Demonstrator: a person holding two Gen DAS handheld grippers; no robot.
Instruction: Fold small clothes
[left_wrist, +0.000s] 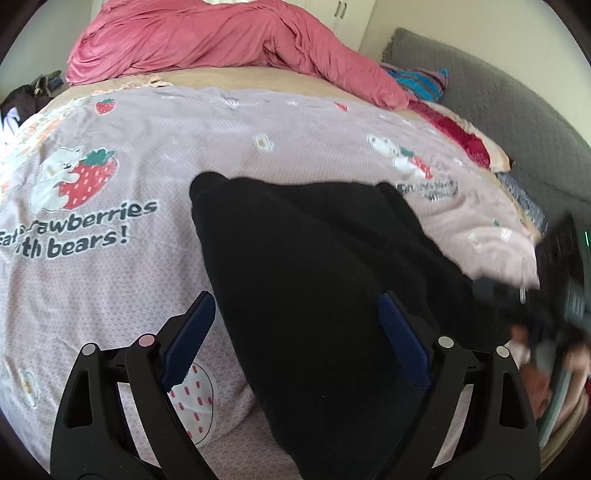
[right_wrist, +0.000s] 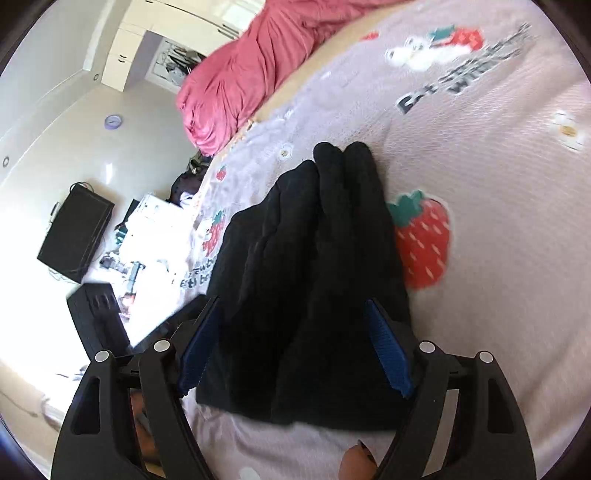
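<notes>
1. Leftmost, on my left wrist view: bare strawberry-and-bear quilt (left_wrist: 122, 177), printed "strawberries with bears!", spread flat across the bed. I see no other small clothes waiting on it; a pink duvet (left_wrist: 207, 40) is heaped at the far end.
2. Left gripper (left_wrist: 295, 343): jaws stand wide apart, blue pads clear of the cloth. It holds nothing. One finger is over the quilt, the other over the garment.
3. Centre: black garment (left_wrist: 314, 266) lies on the quilt, doubled over into a long narrow shape, its far end rounded. Right wrist view shows it (right_wrist: 317, 266) as several stacked lengthwise layers, edges roughly aligned.
4. Right gripper (right_wrist: 295, 350): likewise spread wide, empty; the garment lies below and between the fingers, not pinched.
5. Far right of left view: a blurred dark shape, probably my right tool; I cannot tell more.
6. Judgement: lengthwise folds look done and the piece is released. Possibly one crosswise fold remains, then setting it aside. Whether more clothes follow, I cannot tell.
</notes>
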